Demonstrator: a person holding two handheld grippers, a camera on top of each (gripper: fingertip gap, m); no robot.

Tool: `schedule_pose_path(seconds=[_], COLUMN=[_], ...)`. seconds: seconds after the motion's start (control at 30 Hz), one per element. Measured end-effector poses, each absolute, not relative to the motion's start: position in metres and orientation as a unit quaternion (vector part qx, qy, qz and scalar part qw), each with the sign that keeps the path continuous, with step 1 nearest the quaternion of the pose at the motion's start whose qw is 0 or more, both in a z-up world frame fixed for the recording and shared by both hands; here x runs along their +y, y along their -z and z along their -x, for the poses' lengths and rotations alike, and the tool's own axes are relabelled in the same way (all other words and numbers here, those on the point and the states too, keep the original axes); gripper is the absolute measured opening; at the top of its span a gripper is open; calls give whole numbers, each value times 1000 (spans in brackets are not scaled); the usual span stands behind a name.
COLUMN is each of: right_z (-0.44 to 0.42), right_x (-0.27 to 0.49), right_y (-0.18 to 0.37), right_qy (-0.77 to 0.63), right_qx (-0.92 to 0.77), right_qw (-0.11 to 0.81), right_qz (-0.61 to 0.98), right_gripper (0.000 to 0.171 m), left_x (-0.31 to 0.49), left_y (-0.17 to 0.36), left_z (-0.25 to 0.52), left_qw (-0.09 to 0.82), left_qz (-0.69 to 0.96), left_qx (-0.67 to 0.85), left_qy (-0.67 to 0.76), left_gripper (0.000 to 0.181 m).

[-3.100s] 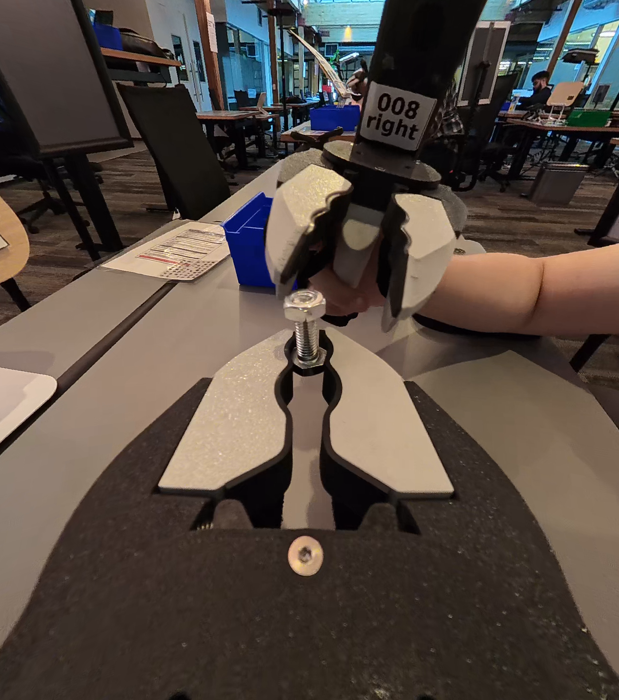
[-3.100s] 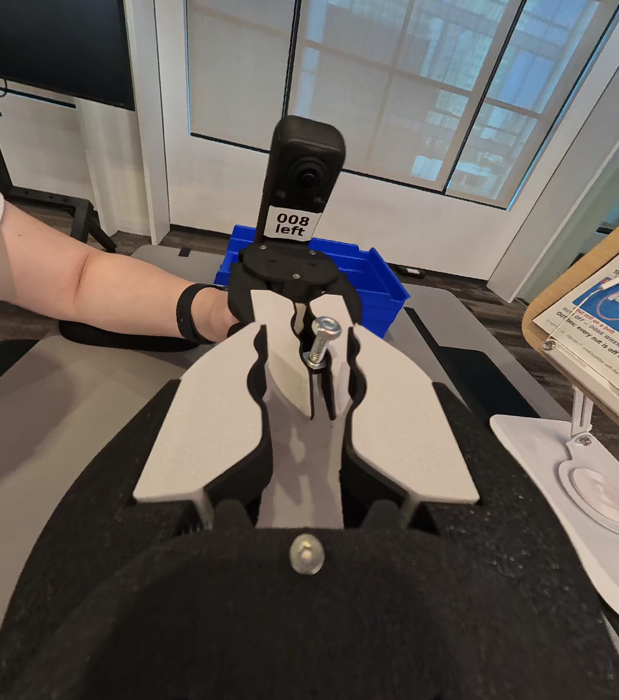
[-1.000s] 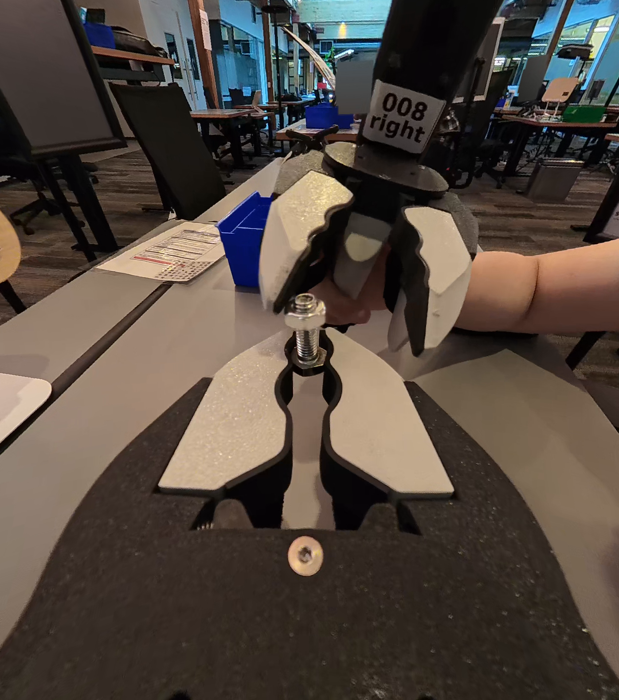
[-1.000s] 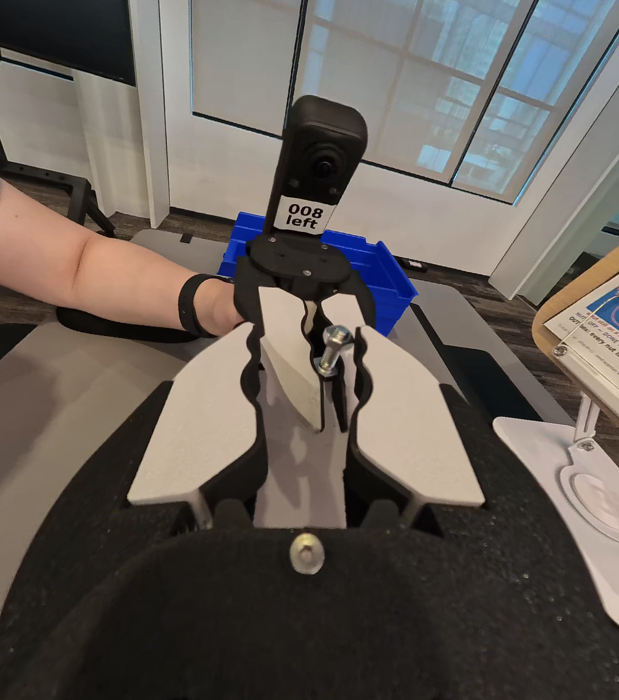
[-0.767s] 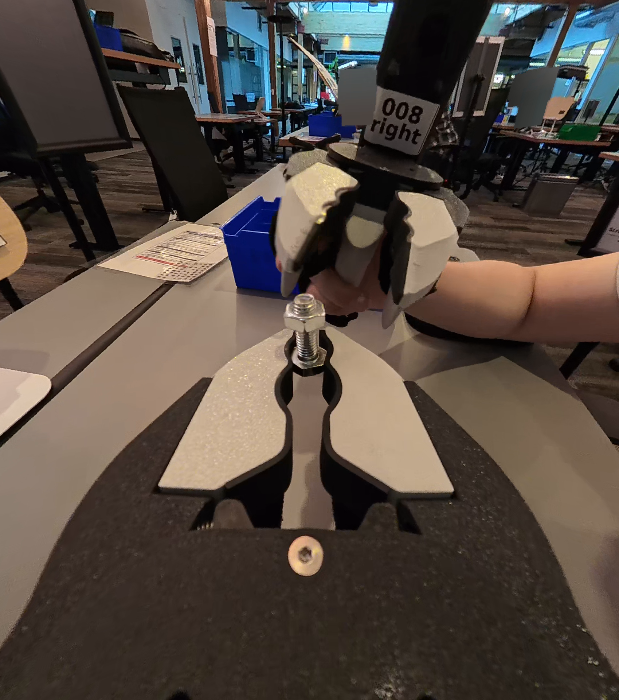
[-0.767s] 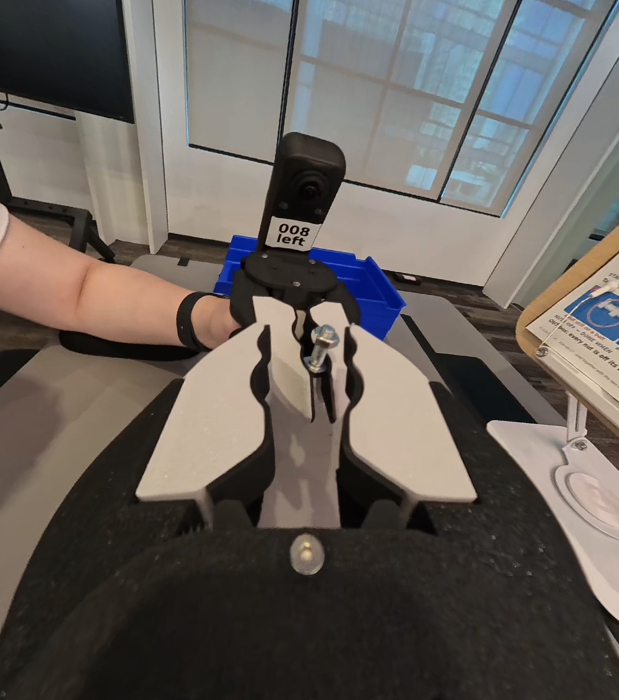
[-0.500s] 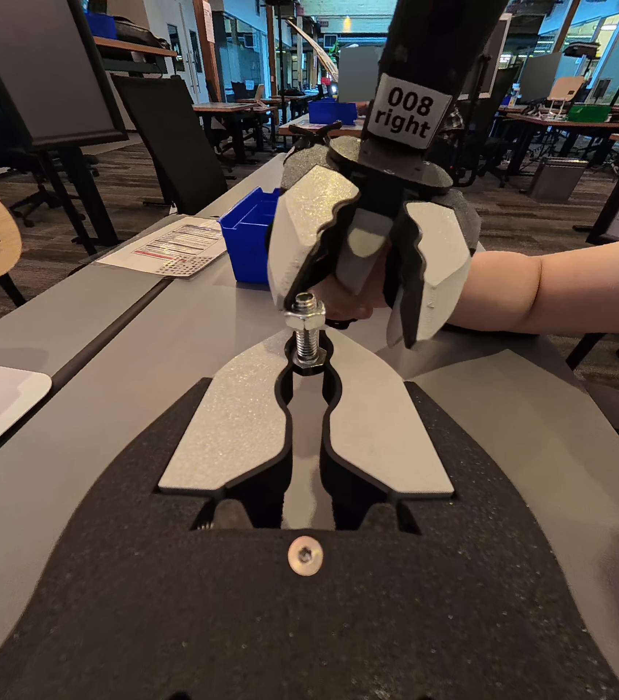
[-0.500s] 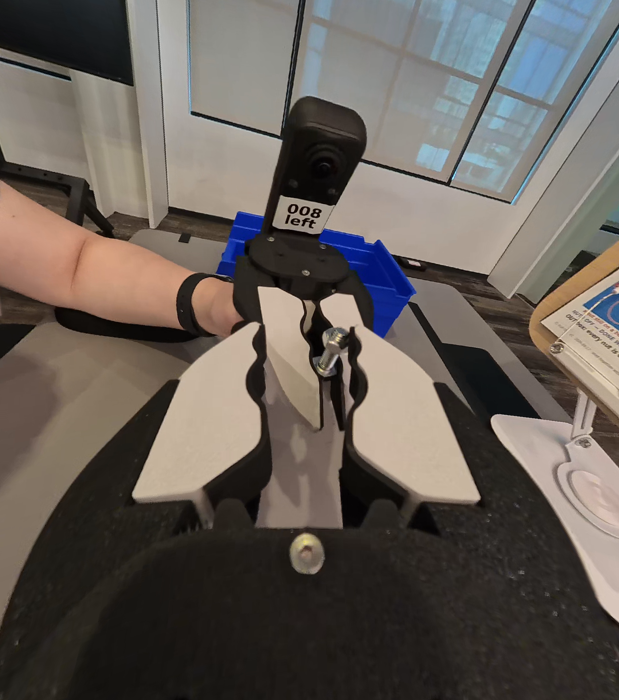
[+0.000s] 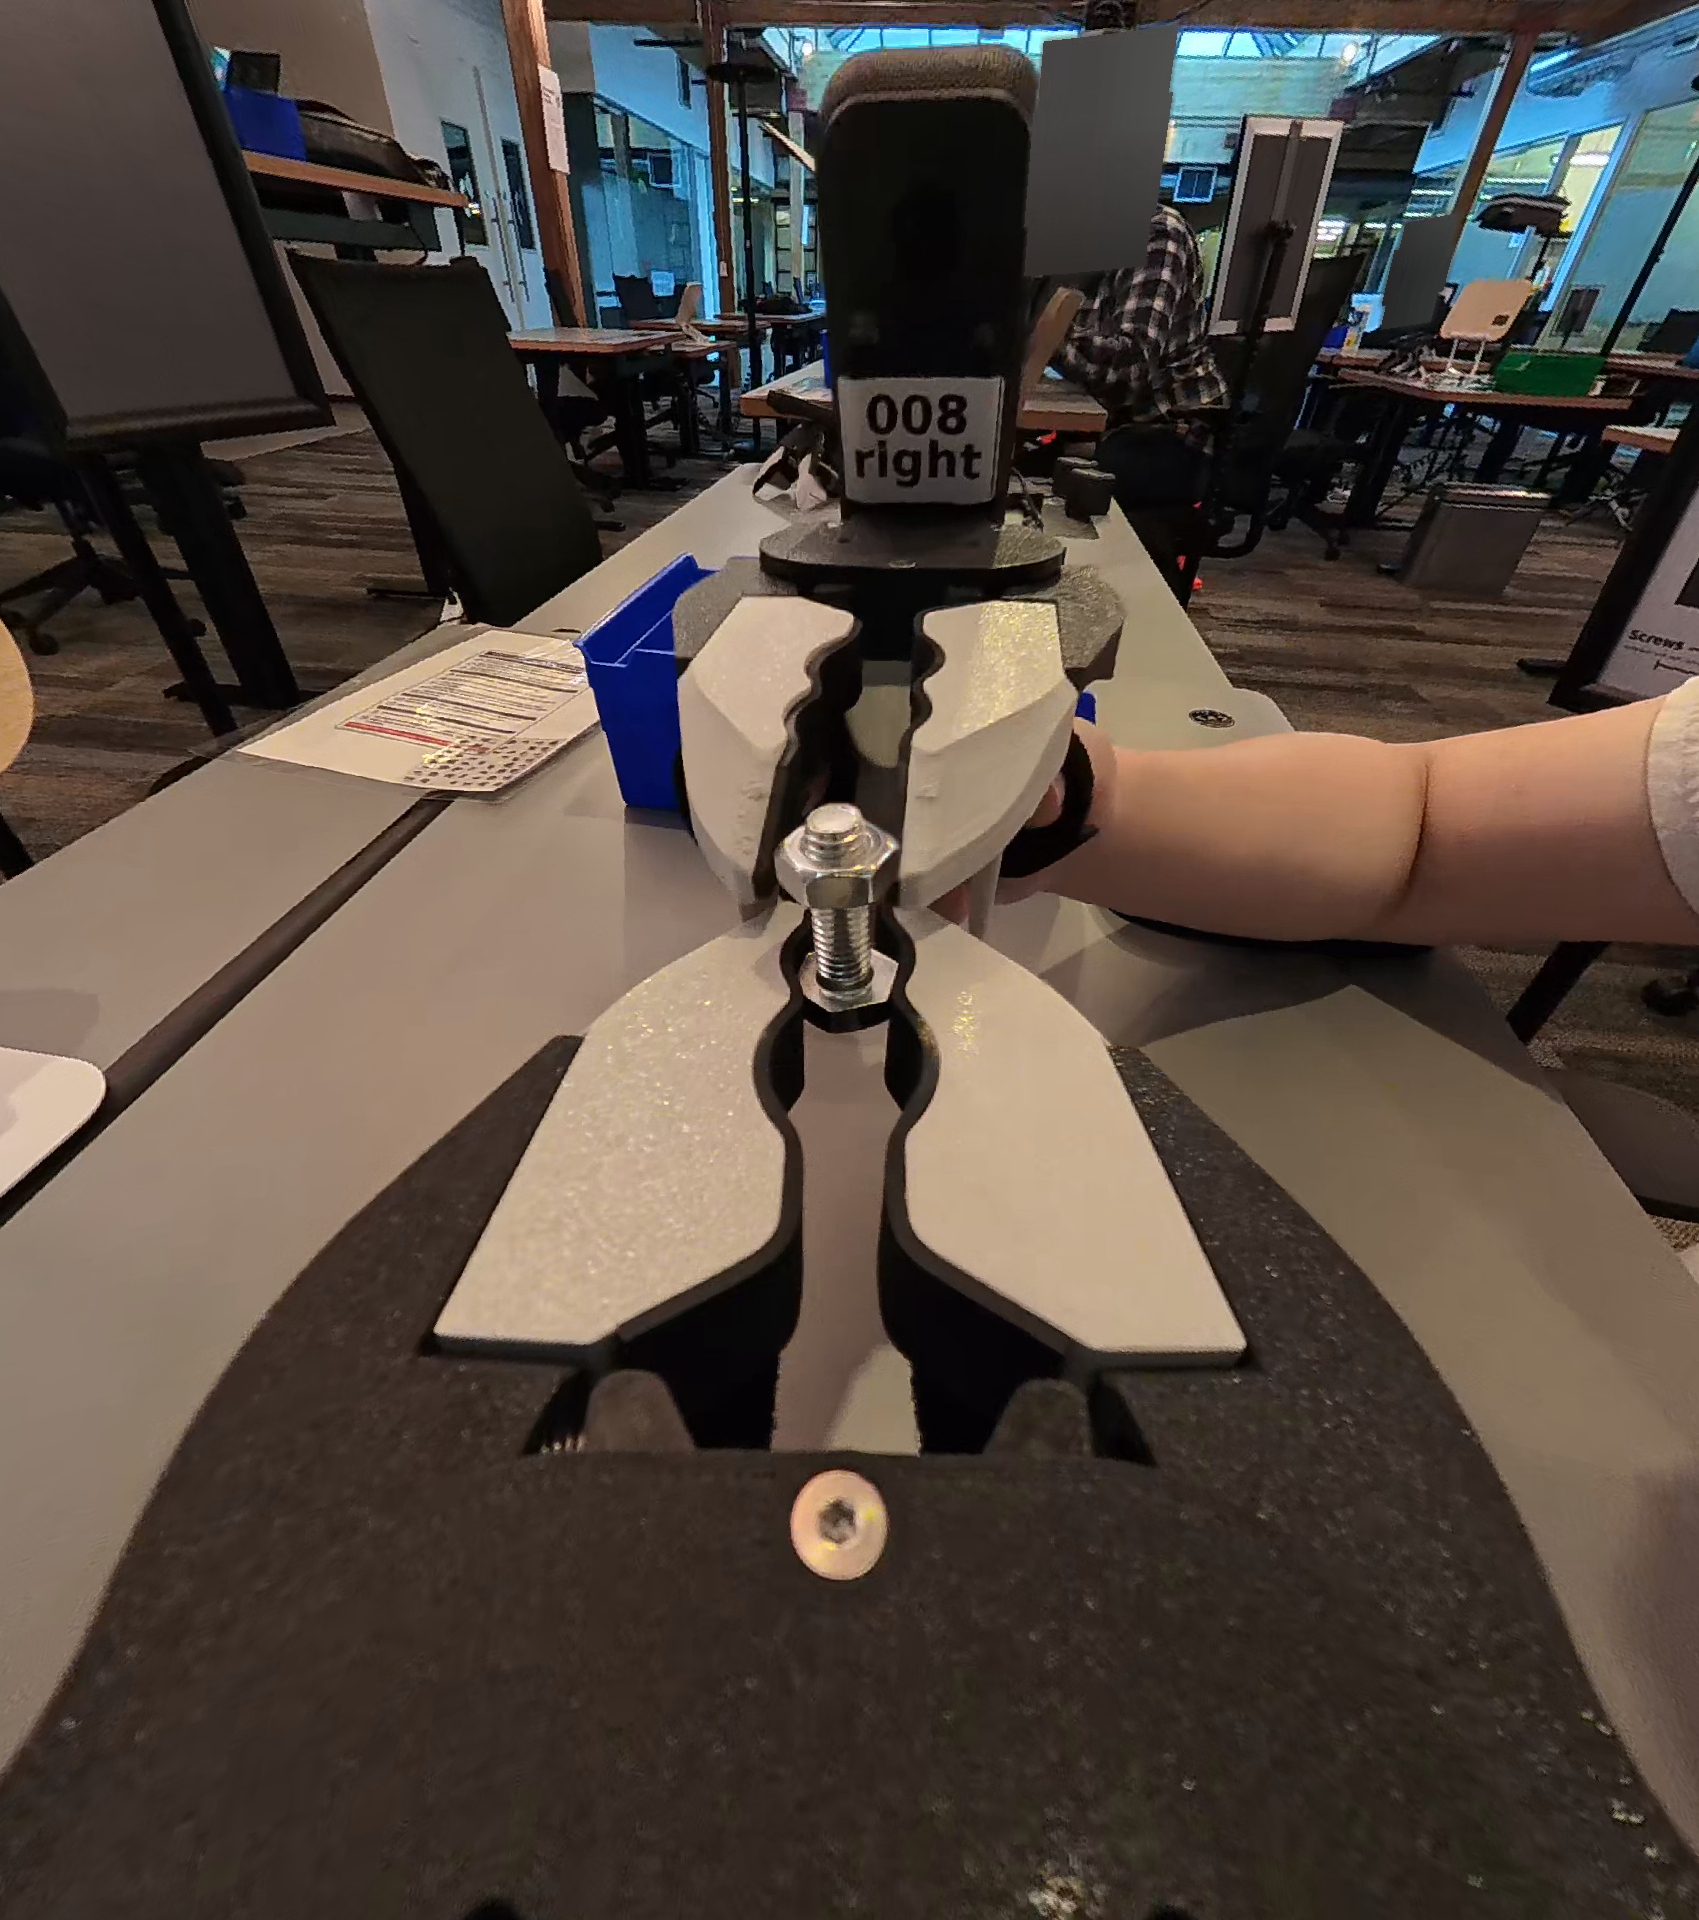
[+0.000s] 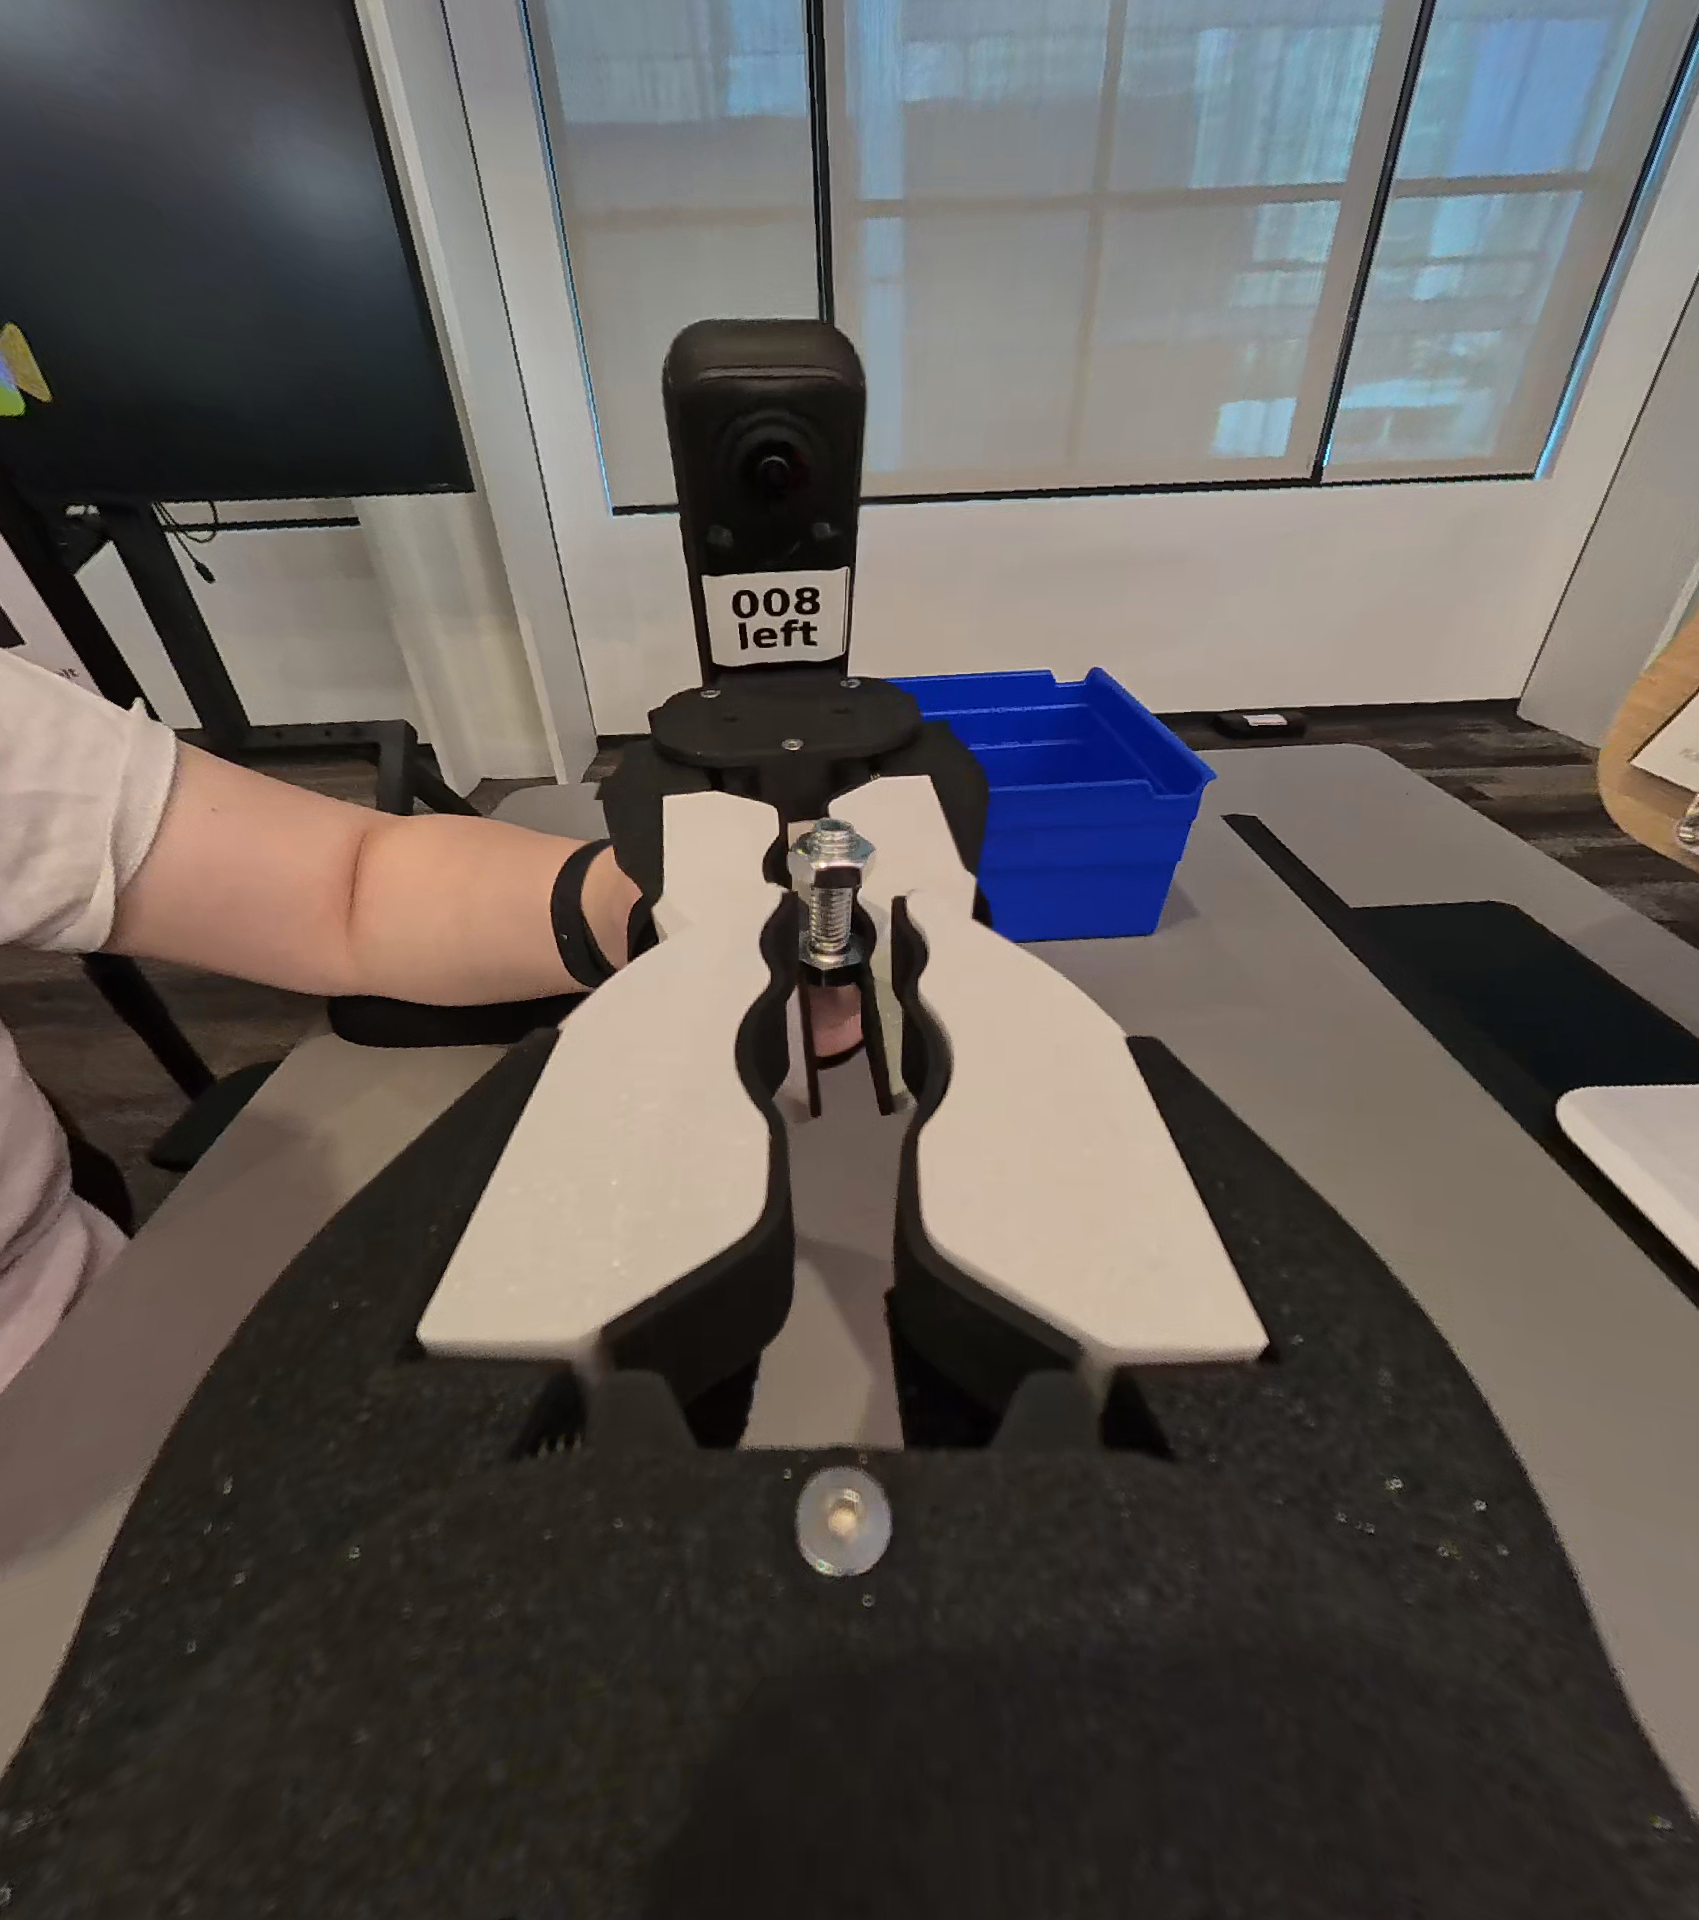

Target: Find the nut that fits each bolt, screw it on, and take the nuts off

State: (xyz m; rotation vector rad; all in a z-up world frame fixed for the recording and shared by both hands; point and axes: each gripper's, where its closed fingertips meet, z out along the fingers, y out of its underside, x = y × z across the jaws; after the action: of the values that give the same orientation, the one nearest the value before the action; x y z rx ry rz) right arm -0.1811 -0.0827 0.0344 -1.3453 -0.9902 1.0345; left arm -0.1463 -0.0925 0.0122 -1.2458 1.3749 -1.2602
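Left wrist view: my left gripper lies level over the grey tabletop, its jaws pinching the bolt by its head, shank upright, nut near the top. Behind the bolt the right gripper faces me.

Right wrist view: my right gripper has jaws spread either side of the bolt, not gripping; a blue bin sits beyond the bolt.

grippers: white fingers, black foam bodies | sleeve: white, apparently short
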Motion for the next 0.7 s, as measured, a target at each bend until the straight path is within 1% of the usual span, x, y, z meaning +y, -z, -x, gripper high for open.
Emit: schedule_pose_path(seconds=[0.33, 0.57, 0.67, 0.7], right_z=[189, 188, 181, 178], right_x=[-87, -83, -77, -75], right_y=[-31, -34, -35, -36], right_qy=[-455, -509, -549, -565], right_qx=[-421, -381, -344, -331], right_qw=[546, 525, 505, 499], right_qz=[564, 566, 570, 568], right_gripper=[7, 7, 7, 7], left_x=[-97, -96, -92, -90], left_y=[-12, -15, -12, -11], left_z=[145, 144, 143, 143], left_qw=[427, 412, 409, 409], left_qz=[498, 508, 521, 525], left_qx=[554, 537, 530, 529], left_qy=[512, 533, 530, 527], left_gripper=[9, 10, 24, 35])
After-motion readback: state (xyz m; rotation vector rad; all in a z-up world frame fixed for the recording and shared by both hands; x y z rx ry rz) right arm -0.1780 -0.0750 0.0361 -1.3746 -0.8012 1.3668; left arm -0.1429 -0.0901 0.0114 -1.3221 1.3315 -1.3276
